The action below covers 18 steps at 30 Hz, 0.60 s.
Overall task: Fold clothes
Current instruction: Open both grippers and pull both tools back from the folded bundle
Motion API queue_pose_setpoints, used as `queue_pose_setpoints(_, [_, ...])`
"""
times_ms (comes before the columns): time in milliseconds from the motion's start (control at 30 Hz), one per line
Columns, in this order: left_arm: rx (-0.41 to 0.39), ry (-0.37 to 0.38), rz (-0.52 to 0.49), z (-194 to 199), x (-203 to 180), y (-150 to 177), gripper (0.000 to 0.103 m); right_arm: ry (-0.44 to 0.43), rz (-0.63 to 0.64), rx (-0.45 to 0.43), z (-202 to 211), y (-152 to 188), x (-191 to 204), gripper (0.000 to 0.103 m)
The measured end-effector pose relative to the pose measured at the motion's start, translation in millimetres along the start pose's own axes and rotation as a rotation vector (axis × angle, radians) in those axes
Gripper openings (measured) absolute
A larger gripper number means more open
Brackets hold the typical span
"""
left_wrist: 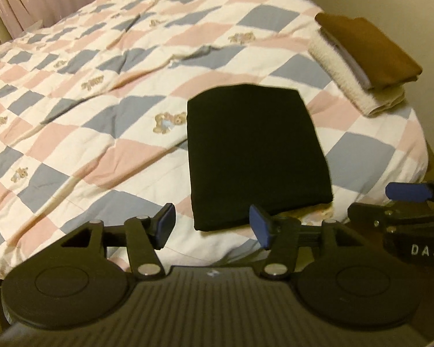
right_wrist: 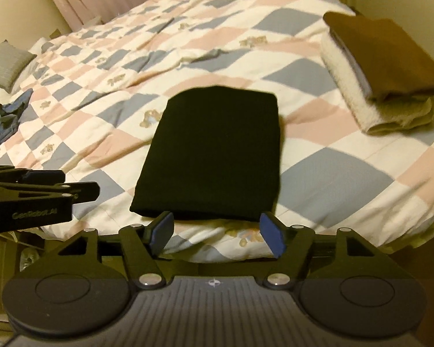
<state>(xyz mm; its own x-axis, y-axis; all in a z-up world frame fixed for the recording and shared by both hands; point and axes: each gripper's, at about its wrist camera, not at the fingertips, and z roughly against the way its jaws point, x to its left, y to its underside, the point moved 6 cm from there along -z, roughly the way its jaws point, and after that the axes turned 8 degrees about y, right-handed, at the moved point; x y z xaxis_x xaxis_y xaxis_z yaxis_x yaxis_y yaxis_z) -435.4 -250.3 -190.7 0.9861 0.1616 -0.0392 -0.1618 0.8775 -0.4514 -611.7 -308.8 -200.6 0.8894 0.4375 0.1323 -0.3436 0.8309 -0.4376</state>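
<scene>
Hand-held gripper, left (left_wrist: 212, 225) and right (right_wrist: 217, 235), both gaping empty; folded black garment (right_wrist: 214, 156) lies lengthwise ahead, equally near.

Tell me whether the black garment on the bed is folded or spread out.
Folded. The black garment lies as a compact rectangle with straight edges on the quilt, near the bed's front edge.

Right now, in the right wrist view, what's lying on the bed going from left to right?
Grey pillow → crumpled blue garment → folded black garment → stack of folded clothes with the brown one on top.
</scene>
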Motion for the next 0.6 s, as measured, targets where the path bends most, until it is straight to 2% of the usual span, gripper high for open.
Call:
queue_pose_setpoints(67, [-0.012,0.001,0.003,9.7,-1.3,-2.7,0.057,0.005,0.0,-0.002,5.6,-4.6,-1.7,0.071])
queue_pose_setpoints(333, [-0.024,-0.002,0.027,30.0,1.5,-8.5,0.057,0.003,-0.001,-0.027,28.8,-19.1,-1.6,0.079])
queue_pose_setpoints(600, [-0.041,0.014,0.023,45.1,2.2,-12.5,0.059,0.045,-0.007,-0.024,40.0,-24.5,-1.5,0.085])
